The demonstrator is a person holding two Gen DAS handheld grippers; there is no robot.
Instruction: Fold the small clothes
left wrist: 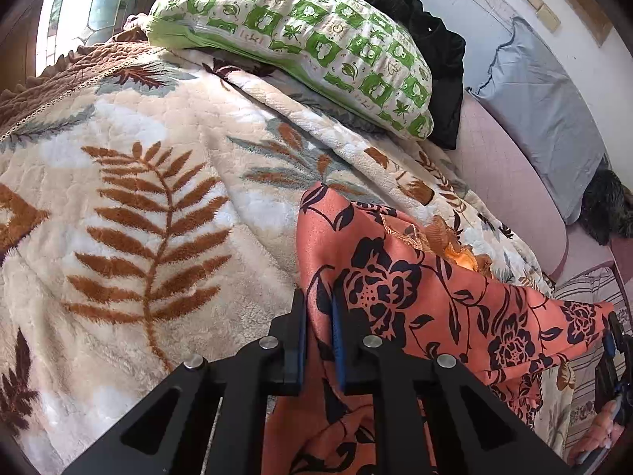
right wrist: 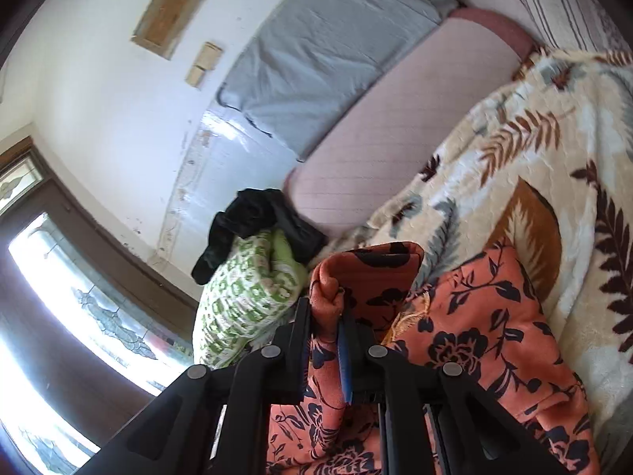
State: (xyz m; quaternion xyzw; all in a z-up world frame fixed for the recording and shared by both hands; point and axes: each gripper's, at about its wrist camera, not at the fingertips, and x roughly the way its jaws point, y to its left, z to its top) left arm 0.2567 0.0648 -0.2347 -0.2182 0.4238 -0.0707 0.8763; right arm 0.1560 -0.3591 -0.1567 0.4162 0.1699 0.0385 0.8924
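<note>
I have the left gripper (left wrist: 318, 308) and right gripper (right wrist: 326, 316) each clenched on the orange floral garment (left wrist: 415, 297), stretched lengthwise between them.

surface: bed (left wrist: 510, 174), pink cover bare at right | on it: leaf blanket (left wrist: 158, 182) across left and centre | green pillow (left wrist: 300, 39) top centre on blanket | orange garment (left wrist: 427, 289) lower right | grey pillow (left wrist: 542, 111) upper right

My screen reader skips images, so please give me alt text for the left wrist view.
The left gripper pinches an orange floral garment above a leaf-print blanket. A green checked pillow lies beyond.
</note>
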